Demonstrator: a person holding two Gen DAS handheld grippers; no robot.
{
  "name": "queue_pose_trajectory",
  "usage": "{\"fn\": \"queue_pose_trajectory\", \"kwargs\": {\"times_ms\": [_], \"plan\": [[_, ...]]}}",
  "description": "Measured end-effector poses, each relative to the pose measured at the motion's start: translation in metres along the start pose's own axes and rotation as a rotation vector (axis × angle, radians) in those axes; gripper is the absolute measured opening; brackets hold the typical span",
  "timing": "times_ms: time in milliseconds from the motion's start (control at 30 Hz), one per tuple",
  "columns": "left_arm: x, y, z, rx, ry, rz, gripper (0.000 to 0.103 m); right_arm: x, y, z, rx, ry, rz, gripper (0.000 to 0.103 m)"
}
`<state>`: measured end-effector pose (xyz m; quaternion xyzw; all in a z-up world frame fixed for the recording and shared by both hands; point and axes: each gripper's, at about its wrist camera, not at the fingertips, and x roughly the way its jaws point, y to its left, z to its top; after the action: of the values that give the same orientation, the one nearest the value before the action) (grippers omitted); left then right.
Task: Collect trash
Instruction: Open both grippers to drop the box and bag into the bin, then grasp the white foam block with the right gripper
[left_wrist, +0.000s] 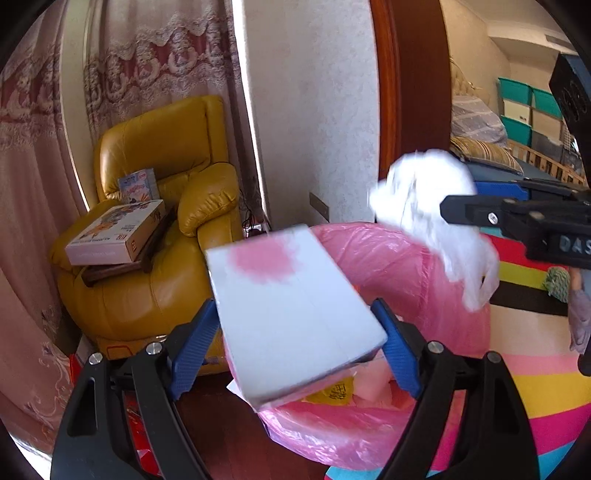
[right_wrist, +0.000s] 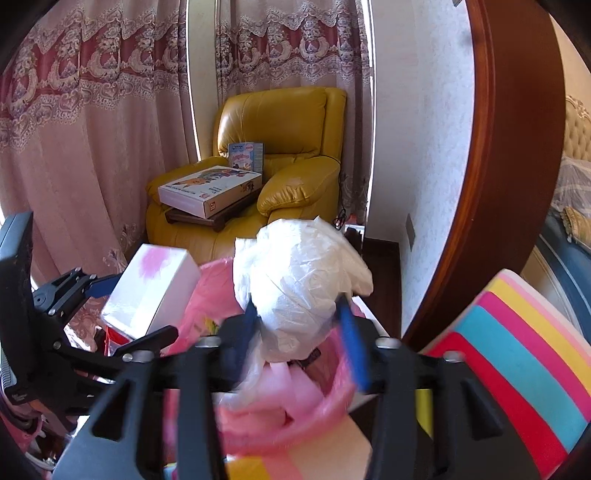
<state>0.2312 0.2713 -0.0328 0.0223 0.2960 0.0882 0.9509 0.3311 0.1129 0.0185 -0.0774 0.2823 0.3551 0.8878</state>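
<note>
A white box with a pink blot (left_wrist: 291, 306) sits tilted between the blue pads of my left gripper (left_wrist: 295, 308), which press on its two sides. It hangs over the near rim of a bin lined with a pink plastic bag (left_wrist: 406, 258). The same box (right_wrist: 151, 291) shows at the left of the right wrist view. A crumpled white plastic bag (right_wrist: 299, 284) is between the wide-spread fingers of my right gripper (right_wrist: 301, 321), above the bin (right_wrist: 332, 391). In the left wrist view this bag (left_wrist: 424, 206) is blurred beside the right gripper's black finger (left_wrist: 465, 212).
A yellow leather armchair (left_wrist: 155, 280) with flat boxes (left_wrist: 118, 232) on it stands behind the bin against lace curtains. A striped foam mat (right_wrist: 524, 369) lies at the right, beside a dark wooden door frame (right_wrist: 509, 184). Pink foam pieces and a yellow wrapper (left_wrist: 332, 393) lie in the bin.
</note>
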Motion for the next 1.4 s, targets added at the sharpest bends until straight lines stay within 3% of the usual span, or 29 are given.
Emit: {"fn": "queue_pose_trajectory", "kwargs": {"times_ms": [200, 300, 600, 833, 1167, 1400], "plan": [[-0.022, 0.009, -0.015, -0.017, -0.039, 0.056, 0.097, -0.032, -0.016, -0.012, 0.049, -0.066, 0.039, 0.08], [-0.042, 0.004, -0.027, 0.004, -0.06, 0.069, 0.098, -0.059, -0.024, -0.031, 0.046, -0.067, 0.013, 0.08], [-0.074, -0.038, -0.047, 0.05, -0.064, -0.009, 0.098, -0.141, -0.059, -0.111, 0.075, -0.046, -0.117, 0.08], [-0.077, -0.095, -0.049, 0.052, -0.03, -0.112, 0.098, -0.187, -0.097, -0.171, 0.157, -0.013, -0.236, 0.08], [-0.063, -0.182, -0.056, 0.078, 0.035, -0.186, 0.098, -0.211, -0.162, -0.208, 0.317, -0.001, -0.37, 0.081], [-0.059, -0.213, -0.059, 0.098, 0.06, -0.217, 0.098, -0.187, -0.192, -0.204, 0.435, 0.044, -0.403, 0.081]]}}
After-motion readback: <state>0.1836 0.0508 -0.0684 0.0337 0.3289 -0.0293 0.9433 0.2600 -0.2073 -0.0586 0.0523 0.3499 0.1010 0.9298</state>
